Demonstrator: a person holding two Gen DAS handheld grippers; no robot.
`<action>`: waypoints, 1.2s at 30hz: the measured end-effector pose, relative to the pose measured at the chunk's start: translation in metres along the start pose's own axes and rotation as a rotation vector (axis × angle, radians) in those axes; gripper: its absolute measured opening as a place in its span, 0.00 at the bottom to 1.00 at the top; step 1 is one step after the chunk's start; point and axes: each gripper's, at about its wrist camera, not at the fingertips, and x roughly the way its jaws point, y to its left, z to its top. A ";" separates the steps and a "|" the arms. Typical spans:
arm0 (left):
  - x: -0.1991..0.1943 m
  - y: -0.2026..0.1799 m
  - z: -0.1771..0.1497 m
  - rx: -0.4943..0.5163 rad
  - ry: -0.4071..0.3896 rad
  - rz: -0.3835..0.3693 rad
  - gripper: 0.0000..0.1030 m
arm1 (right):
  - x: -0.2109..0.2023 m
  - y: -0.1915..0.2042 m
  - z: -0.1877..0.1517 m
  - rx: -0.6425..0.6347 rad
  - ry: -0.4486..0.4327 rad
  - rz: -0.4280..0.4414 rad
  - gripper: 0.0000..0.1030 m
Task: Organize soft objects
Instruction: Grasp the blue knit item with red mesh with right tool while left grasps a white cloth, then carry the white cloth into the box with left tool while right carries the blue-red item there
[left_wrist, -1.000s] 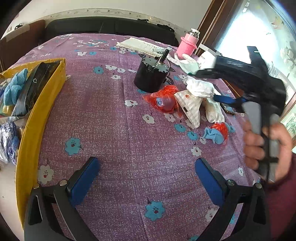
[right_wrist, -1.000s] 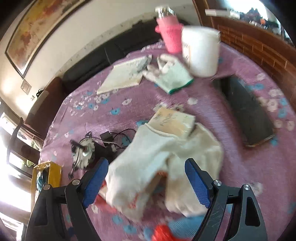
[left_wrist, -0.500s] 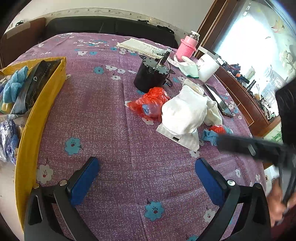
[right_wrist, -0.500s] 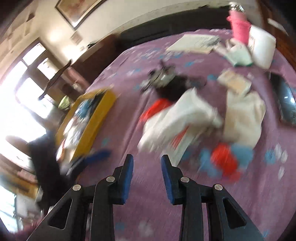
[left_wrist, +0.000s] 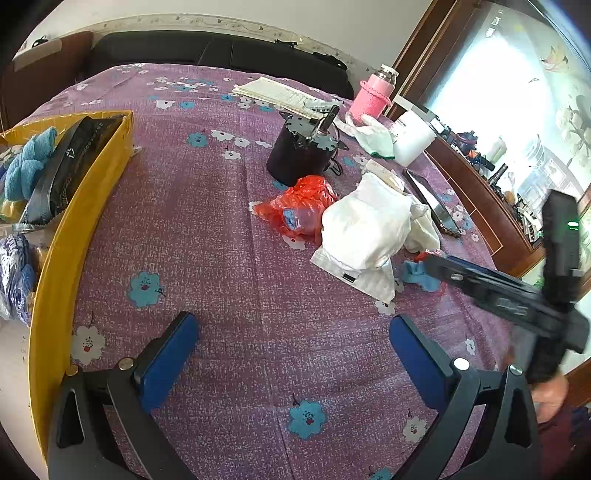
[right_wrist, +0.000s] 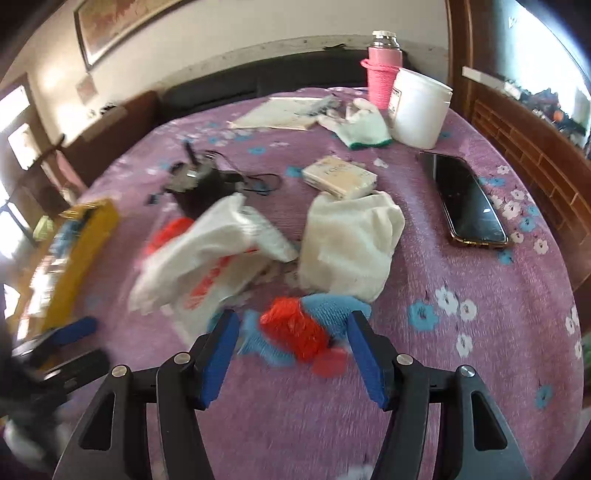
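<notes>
The right gripper (right_wrist: 293, 350) has just been opening; its blue pads stand half apart on either side of a crumpled red plastic scrap on a light blue cloth (right_wrist: 295, 334), not pressing it. Just beyond that bundle lie a cream folded towel (right_wrist: 349, 243) and a white plastic bag (right_wrist: 207, 251). The left gripper (left_wrist: 293, 354) gapes wide and empty over the purple flowered tablecloth (left_wrist: 207, 229), the yellow box (left_wrist: 70, 236) well left of the bundle.

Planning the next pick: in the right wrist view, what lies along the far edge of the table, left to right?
Flat stack of white papers → white knit glove with green cuff → tall pink bottle → white plastic jar.
</notes>
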 end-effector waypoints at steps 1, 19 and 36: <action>0.000 -0.001 0.000 0.000 0.001 -0.002 1.00 | 0.006 0.000 0.001 0.002 0.002 -0.011 0.65; 0.062 -0.098 0.063 0.389 0.074 0.216 0.59 | 0.001 -0.072 -0.010 0.292 -0.052 0.151 0.49; -0.027 -0.057 0.043 0.259 -0.027 0.095 0.22 | -0.004 -0.056 -0.009 0.210 -0.087 0.088 0.48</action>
